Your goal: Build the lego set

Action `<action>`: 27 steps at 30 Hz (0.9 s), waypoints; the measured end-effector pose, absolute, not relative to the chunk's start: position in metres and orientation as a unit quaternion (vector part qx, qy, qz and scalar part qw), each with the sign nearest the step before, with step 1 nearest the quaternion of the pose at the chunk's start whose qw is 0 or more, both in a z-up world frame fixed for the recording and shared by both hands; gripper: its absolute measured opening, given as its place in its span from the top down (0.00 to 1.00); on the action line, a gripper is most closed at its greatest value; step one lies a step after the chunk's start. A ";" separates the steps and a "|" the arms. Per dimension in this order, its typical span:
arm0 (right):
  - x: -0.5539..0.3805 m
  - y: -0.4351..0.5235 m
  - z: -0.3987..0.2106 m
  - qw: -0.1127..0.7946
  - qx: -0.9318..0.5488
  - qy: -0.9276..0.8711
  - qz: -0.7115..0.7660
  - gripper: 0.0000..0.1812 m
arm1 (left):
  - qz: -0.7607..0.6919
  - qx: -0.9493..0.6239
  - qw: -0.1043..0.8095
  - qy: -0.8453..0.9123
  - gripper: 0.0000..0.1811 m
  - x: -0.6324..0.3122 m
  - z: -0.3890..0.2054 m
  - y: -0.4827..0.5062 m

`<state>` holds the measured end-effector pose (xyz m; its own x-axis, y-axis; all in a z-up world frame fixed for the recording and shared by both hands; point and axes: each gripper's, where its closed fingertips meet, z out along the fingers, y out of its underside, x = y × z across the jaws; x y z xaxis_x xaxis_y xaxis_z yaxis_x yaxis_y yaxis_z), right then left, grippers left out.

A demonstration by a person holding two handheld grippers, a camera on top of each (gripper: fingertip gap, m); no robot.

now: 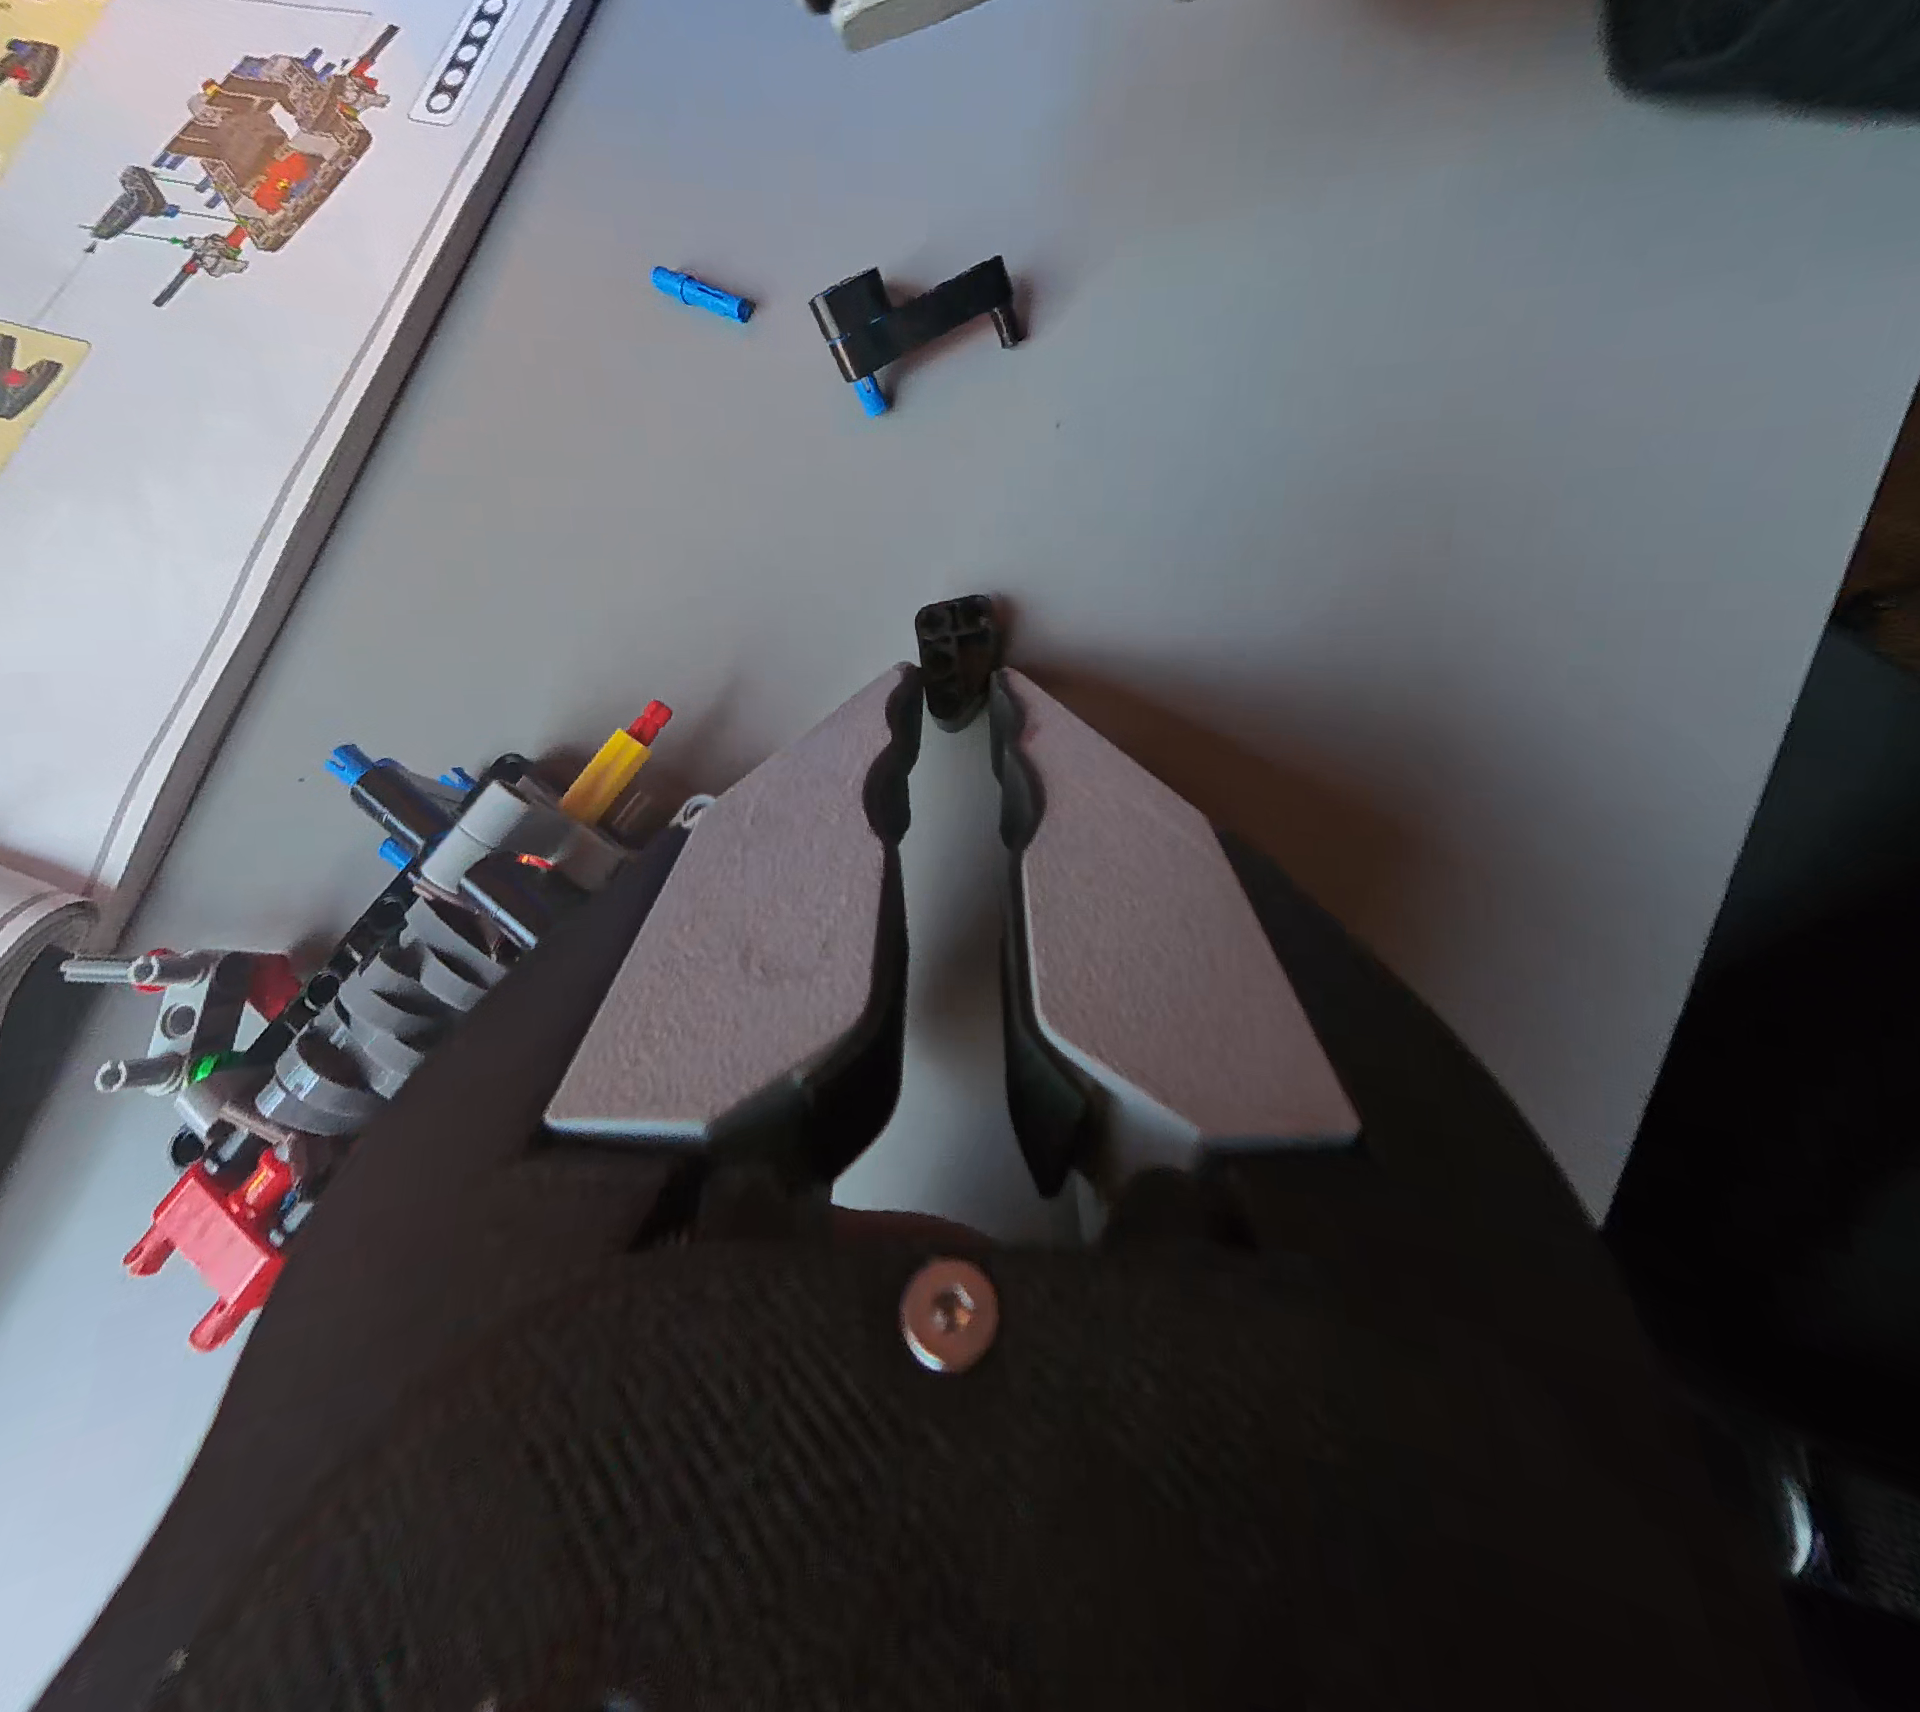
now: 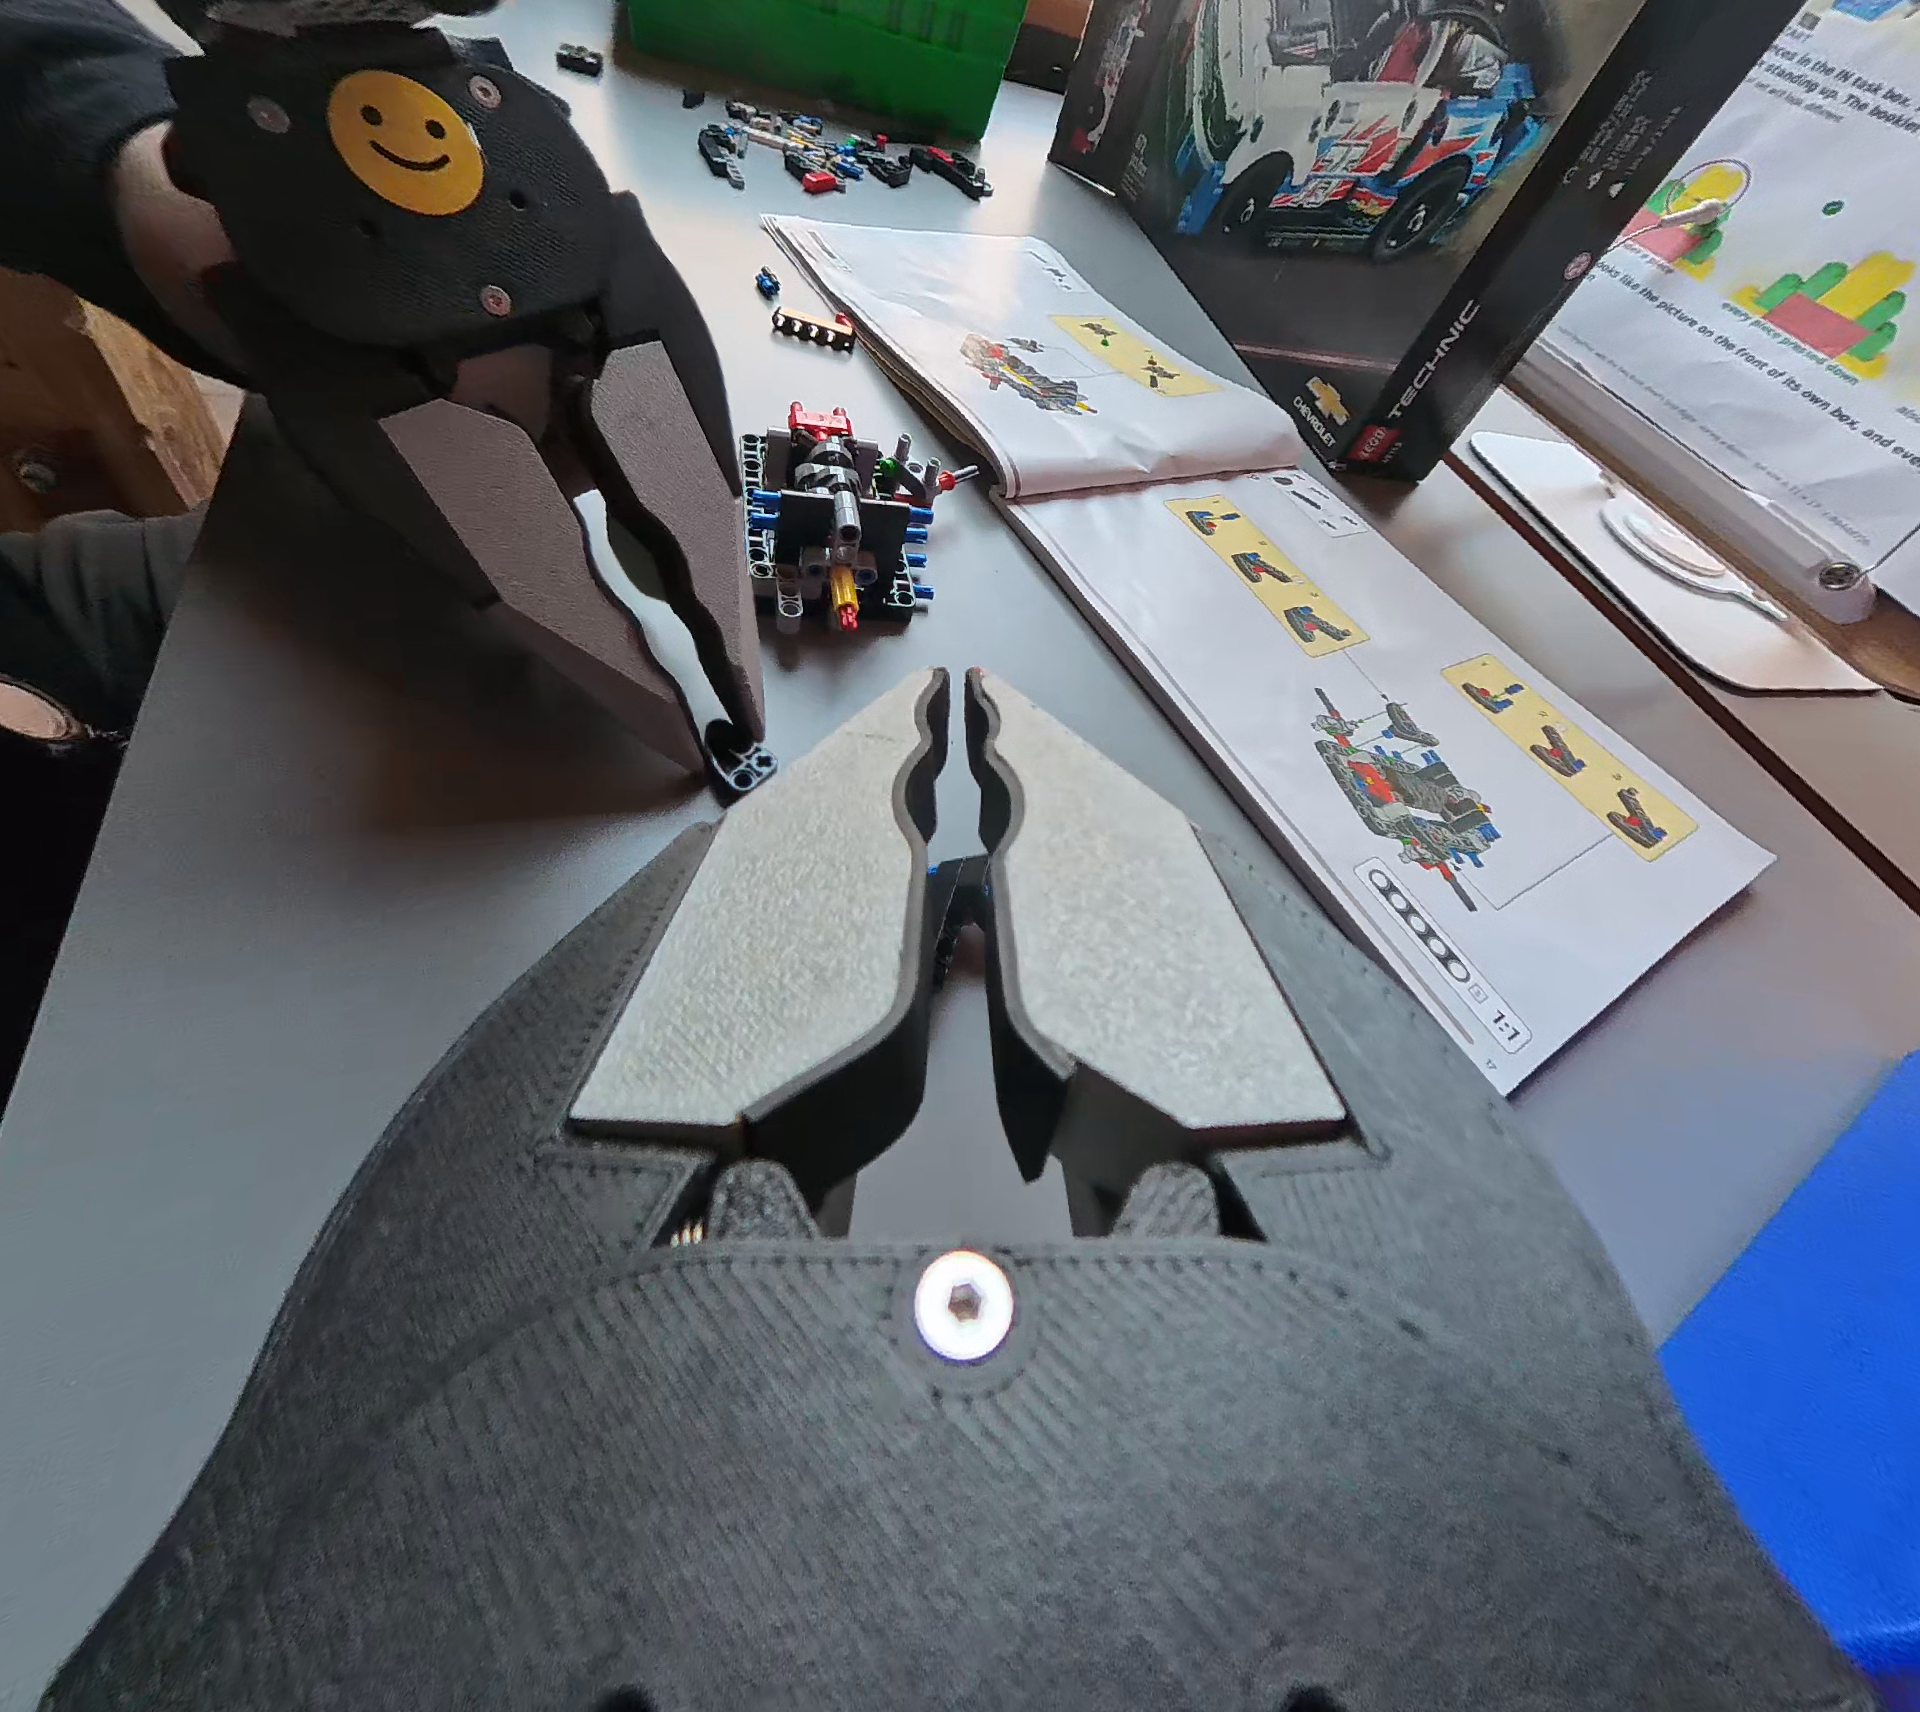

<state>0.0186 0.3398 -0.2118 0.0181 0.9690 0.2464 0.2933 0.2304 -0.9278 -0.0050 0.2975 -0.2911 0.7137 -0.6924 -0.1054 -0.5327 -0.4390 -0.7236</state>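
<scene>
A: Where is the piece being worked on?

B: At the centre of the left wrist view, the left gripper (image 1: 958, 694) pinches a small black plastic Technic connector (image 1: 956, 649) at its tips, standing on the grey table (image 1: 1351, 467). Above it lie a black L-shaped piece with a blue pin (image 1: 909, 322) and a loose blue pin (image 1: 701, 295).

A: And the other tool?

B: The right gripper (image 2: 957, 680) is pressed almost together, empty at the tips; something dark and blue shows behind its gap, unclear.

A: How would the connector handle?

B: Probably light, rigid and smooth, prone to twisting; flat sides seem the safest hold. The partly built model (image 2: 836, 519) sits mid-frame, beside the open instruction booklet (image 2: 1299, 623).
</scene>
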 end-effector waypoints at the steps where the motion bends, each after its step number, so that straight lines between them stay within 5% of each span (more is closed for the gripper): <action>1: 0.019 0.340 -0.211 0.492 -0.516 -0.610 0.344 1.00 | -0.106 -0.843 0.384 0.361 0.95 -0.005 -0.291 0.298; 12: 0.020 0.342 -0.213 0.495 -0.520 -0.610 0.336 1.00 | -0.120 -0.836 0.401 0.356 0.73 -0.016 -0.283 0.281; 27: 0.036 0.379 -0.228 0.464 -0.599 -0.554 0.345 0.95 | -0.196 -0.791 0.478 0.327 0.83 -0.060 -0.249 0.243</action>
